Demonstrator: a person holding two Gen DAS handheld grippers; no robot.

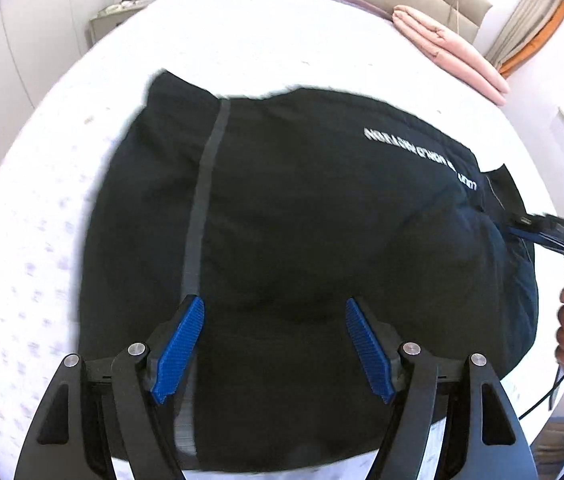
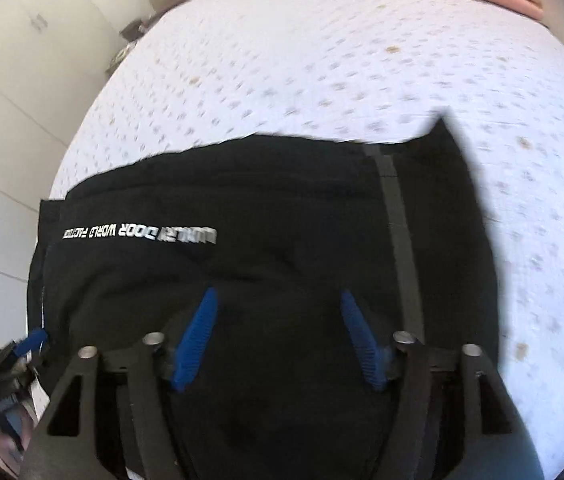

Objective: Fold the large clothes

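1. Bed (image 1: 42, 208): white sheet, carries everything.
2. Black jacket (image 1: 301, 240): lies folded mid-bed, puffy, grey stripe (image 1: 202, 184) on one side.
3. Pink blanket (image 1: 453, 48): far corner, well apart.
4. Left gripper (image 1: 274, 344): fingers spread, grasping nothing, over the jacket's near edge.
5. Right gripper (image 2: 276, 340): fingers spread, empty, above the jacket.
6. Risk: padding likely springs back; a shallow pinch grabs one layer and drags the fold open.

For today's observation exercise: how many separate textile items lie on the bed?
2: the black garment spread across the near half of the bed, and the folded pink blanket by the headboard. Others may lie out of view.
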